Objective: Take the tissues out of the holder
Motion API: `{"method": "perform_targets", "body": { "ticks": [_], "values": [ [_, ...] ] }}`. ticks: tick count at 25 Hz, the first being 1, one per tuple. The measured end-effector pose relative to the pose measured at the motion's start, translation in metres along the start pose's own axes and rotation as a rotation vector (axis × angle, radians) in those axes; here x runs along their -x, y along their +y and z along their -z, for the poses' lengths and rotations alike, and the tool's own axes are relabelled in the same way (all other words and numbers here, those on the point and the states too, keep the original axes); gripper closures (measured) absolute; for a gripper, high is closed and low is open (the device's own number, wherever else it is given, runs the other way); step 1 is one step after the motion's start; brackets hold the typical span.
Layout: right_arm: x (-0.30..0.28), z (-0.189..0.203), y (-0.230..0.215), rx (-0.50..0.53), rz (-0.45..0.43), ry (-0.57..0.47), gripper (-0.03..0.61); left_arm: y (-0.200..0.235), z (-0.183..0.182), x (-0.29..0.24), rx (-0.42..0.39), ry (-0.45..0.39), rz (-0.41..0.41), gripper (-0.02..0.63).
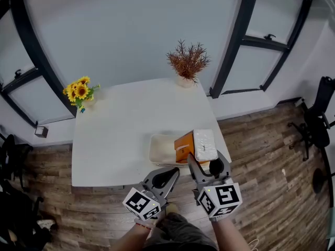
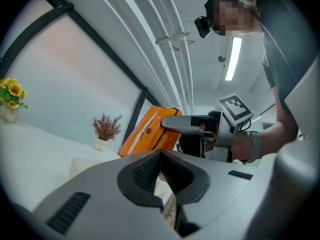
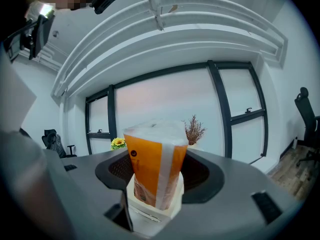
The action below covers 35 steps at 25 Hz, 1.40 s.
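The tissue pack [image 1: 198, 145], orange with a clear white-topped wrap, sits at the right end of the cream holder [image 1: 157, 148] on the white table [image 1: 120, 135]. My right gripper [image 1: 207, 159] is shut on the pack's near end, one finger on each side. In the right gripper view the pack [image 3: 155, 164] stands between the pads, with the holder [image 3: 150, 216] below it. My left gripper [image 1: 174, 171] hovers at the holder's near edge, jaws shut; I cannot tell whether it touches the rim. The left gripper view shows the pack [image 2: 150, 131] tilted above the holder [image 2: 80, 166].
A vase of sunflowers [image 1: 79, 92] stands at the table's far left corner. A pot of dried red-brown twigs [image 1: 187, 61] stands at the far edge. Wooden floor surrounds the table, and an office chair [image 1: 316, 119] is off to the right.
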State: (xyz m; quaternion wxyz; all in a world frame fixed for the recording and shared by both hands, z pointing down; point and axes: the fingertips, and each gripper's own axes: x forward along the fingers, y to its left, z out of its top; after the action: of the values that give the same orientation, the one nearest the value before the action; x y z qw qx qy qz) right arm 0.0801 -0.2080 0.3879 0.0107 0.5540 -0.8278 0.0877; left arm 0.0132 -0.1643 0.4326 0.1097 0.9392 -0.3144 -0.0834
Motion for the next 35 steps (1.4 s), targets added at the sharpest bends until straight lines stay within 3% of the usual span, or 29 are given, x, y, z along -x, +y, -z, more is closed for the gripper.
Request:
{"method": "perform_targets", "body": {
  "ticks": [13, 35],
  "values": [
    [0.012, -0.011, 0.004, -0.012, -0.010, -0.022, 0.305, 0.006, -0.006, 0.013, 0.002, -0.020, -0.035, 0.606],
    [0.030, -0.035, 0.012, 0.019, -0.007, -0.058, 0.305, -0.001, -0.022, 0.020, -0.013, -0.060, -0.020, 0.606]
  ]
}}
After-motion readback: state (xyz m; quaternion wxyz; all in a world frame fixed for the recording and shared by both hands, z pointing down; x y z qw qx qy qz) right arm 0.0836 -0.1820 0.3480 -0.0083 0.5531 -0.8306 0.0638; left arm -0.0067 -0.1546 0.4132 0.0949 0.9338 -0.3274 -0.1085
